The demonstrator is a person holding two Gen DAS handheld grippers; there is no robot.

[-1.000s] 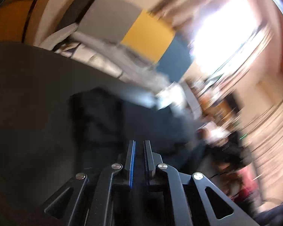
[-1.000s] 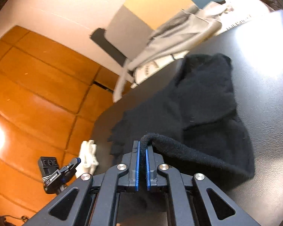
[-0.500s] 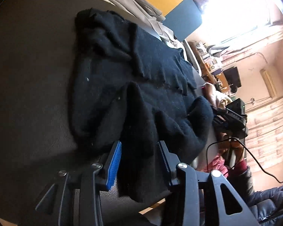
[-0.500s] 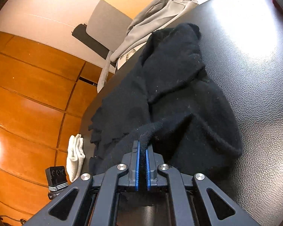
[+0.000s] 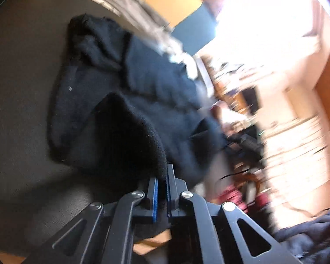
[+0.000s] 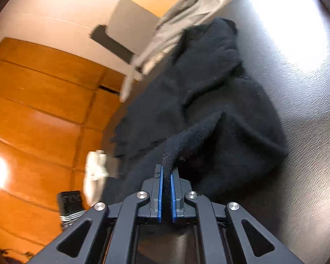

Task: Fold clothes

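A black fleece garment [image 5: 143, 92] lies crumpled on a dark leather-textured table [image 5: 22, 88]. My left gripper [image 5: 162, 177] is shut on a raised fold of the garment's near edge and lifts it off the table. In the right wrist view the same garment [image 6: 209, 101] spreads across the table [image 6: 308, 132]. My right gripper [image 6: 166, 176] is shut on another raised fold of the garment's near edge.
A grey garment [image 6: 187, 17] lies at the table's far edge, also in the left wrist view [image 5: 138, 15]. A white cloth [image 6: 95, 171] and a small black device [image 6: 69, 202] lie off the table's left side. An orange wooden floor [image 6: 33, 99] lies beyond.
My left gripper was open around the black garment half a second ago; it has closed on a fold and lifted it. My right gripper stays shut on its fold and has shifted slightly.
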